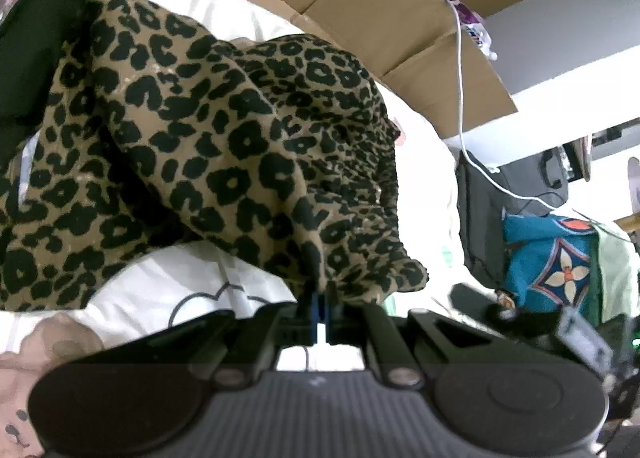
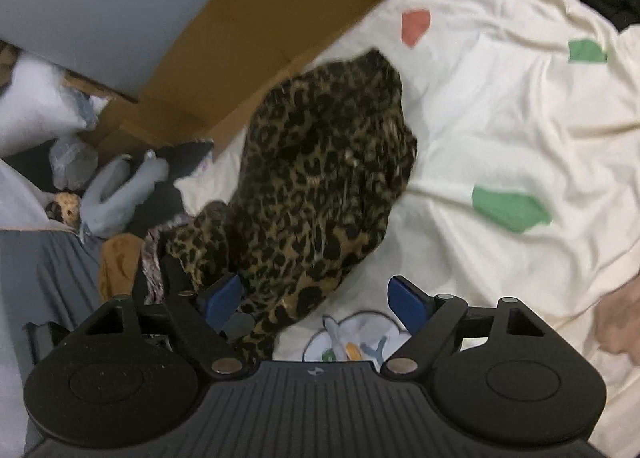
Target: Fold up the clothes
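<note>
Bed (image 2: 500, 106): cream cover with red and green patches and a printed cloud motif near its near edge; it carries the work.

Cardboard box (image 2: 248, 30): flattened brown panels along the bed's far-left edge, out of my way.

Leopard-print garment (image 2: 320, 178): the piece I am working. It lies bunched and part-lifted on the left half of the bed, one end trailing toward the left edge, the other drawn up toward my left gripper. It shows no flat, squared shape, so I judge it not folded now; whether I am spreading it out or mid-fold, the views do not settle.

Clothes pile (image 2: 132, 194): grey, black and tan items heaped off the bed's left edge, beside the garment's trailing end.

Left gripper (image 1: 320, 306): blue pads pressed together on a hem of the leopard cloth, which drapes upward and away from them. I hold it there to take the fabric's weight.

Right gripper (image 2: 320, 300): spread wide, nothing between the pads; the left pad sits just beside the leopard cloth, placed for a second hold.
</note>
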`<state>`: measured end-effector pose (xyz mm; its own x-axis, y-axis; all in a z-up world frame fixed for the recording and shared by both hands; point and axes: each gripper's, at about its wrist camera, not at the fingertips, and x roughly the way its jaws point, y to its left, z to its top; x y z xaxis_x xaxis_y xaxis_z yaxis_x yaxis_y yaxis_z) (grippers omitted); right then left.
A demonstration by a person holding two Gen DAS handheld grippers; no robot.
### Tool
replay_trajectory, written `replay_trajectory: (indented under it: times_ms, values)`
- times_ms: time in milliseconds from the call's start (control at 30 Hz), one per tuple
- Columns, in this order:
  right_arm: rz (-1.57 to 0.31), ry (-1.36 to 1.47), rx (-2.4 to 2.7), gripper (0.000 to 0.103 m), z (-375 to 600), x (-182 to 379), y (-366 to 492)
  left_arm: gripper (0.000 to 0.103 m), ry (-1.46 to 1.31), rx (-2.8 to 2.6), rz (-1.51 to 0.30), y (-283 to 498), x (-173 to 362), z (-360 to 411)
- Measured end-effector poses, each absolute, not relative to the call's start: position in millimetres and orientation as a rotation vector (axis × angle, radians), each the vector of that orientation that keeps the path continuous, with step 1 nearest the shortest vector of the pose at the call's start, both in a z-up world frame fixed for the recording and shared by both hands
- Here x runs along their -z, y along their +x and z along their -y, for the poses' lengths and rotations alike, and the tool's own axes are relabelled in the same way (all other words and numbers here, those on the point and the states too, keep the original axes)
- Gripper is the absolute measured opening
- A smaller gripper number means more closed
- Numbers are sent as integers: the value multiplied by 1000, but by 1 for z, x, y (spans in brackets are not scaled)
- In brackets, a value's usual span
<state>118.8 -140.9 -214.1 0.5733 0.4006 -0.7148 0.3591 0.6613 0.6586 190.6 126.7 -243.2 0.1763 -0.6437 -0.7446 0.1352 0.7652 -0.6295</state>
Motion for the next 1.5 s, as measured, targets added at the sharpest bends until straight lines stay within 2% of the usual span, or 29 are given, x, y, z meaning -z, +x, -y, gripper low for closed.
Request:
replay_trajectory:
  times_ms: [233, 333, 400, 433, 467, 500, 567, 800, 967, 1200, 1300, 1500]
  values:
    - [-1041, 1018, 4, 82, 130, 249, 117, 3, -496, 607, -1297, 192, 249, -124]
    - [-1021, 1060, -5, 76, 128, 256, 121, 3, -493, 616, -1305, 190, 251, -121]
    - [-1012, 1077, -9, 67, 127, 260, 125, 2, -499, 626, -1314, 188, 253, -118]
    - [-1025, 1080, 3, 50, 128, 264, 127, 2, -496, 633, -1315, 188, 252, -116]
    - [-1043, 1087, 18, 22, 130, 268, 129, 3, -493, 642, -1315, 187, 252, -113]
    - [-1065, 1099, 34, 13, 132, 273, 130, 3, -481, 660, -1311, 187, 250, -110]
    - [-1086, 1099, 58, 2, 140, 275, 131, 5, -467, 666, -1298, 189, 247, -110]
    - [-1087, 934, 85, 1, 177, 255, 141, 33, -455, 597, -1237, 205, 234, -124]
    - [-1126, 760, 109, 1, 202, 239, 156, 44, -446, 549, -1194, 216, 225, -134]
    - [-1234, 454, 100, 0, 228, 217, 187, 46, -425, 462, -1155, 234, 219, -153]
    - [-1266, 312, 82, 0, 236, 208, 198, 53, -421, 421, -1145, 239, 219, -160]
    - [-1358, 95, 26, 0, 241, 203, 219, 56, -396, 347, -1153, 249, 228, -171]
